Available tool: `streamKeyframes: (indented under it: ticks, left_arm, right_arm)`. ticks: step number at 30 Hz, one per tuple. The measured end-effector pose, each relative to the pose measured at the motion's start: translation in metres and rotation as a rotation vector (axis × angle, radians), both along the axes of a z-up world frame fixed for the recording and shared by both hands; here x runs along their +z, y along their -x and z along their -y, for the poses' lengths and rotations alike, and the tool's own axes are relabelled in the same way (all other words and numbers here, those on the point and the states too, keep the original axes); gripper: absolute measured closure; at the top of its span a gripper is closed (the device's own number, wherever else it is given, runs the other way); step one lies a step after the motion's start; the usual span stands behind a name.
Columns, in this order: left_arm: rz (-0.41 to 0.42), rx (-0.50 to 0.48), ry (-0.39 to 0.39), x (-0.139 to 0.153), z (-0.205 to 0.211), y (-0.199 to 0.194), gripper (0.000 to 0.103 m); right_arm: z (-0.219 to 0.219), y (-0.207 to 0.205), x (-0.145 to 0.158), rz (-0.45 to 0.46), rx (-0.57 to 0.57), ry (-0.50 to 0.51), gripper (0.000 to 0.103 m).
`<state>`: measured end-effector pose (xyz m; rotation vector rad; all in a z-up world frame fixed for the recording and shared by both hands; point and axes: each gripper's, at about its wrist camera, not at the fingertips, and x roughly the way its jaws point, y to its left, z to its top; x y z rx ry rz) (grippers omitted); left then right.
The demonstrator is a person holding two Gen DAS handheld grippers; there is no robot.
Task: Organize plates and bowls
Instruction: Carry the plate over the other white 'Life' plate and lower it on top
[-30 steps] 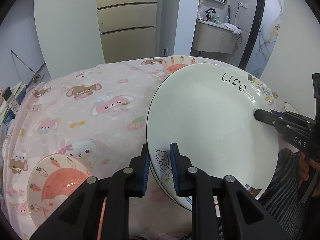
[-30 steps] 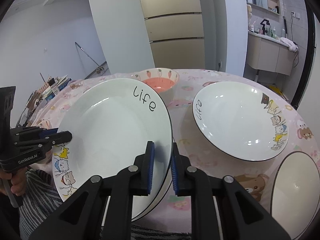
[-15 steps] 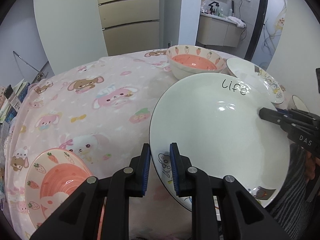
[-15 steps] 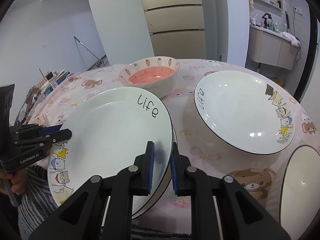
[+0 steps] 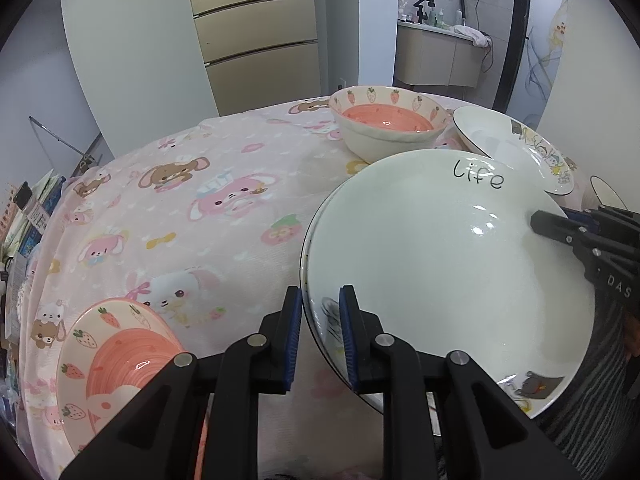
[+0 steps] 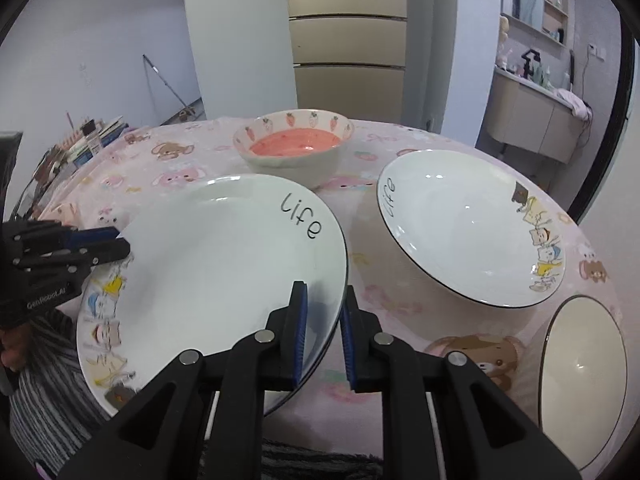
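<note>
A white "life" plate (image 5: pixel 440 264) is held by both grippers above the near edge of the table. My left gripper (image 5: pixel 320 332) is shut on its left rim; my right gripper (image 6: pixel 323 332) is shut on its right rim (image 6: pixel 224 264). The plate lies nearly level. A second "life" plate (image 6: pixel 468 224) rests on the table to the right, also visible in the left wrist view (image 5: pixel 516 144). A strawberry bowl with a pink inside (image 6: pixel 294 148) stands behind, seen too in the left wrist view (image 5: pixel 388 124).
A pink strawberry plate (image 5: pixel 120 364) lies at the near left on the pink cartoon tablecloth (image 5: pixel 192 208). A plain white black-rimmed plate (image 6: pixel 580 364) sits at the near right. Books (image 5: pixel 28 216) are stacked past the table's left edge.
The held plate has tipped from steeply tilted down to nearly level and come lower toward the table. Both grippers stayed shut on its rims.
</note>
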<state>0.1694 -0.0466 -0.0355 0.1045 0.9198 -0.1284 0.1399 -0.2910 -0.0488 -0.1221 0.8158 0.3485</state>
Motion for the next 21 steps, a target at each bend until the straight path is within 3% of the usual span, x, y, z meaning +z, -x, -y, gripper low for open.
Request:
streamKeyframes:
  ticks: [11,21]
  left_arm:
    - [0.001,0.000,0.006,0.000,0.001,0.000,0.083]
    - [0.006,-0.002,0.043,0.001,-0.005,0.002,0.083]
  right_arm:
    - [-0.004,-0.001,-0.002,0.005,0.003,0.051,0.086]
    - [-0.025,-0.001,-0.009,0.039,0.005,0.239,0.081]
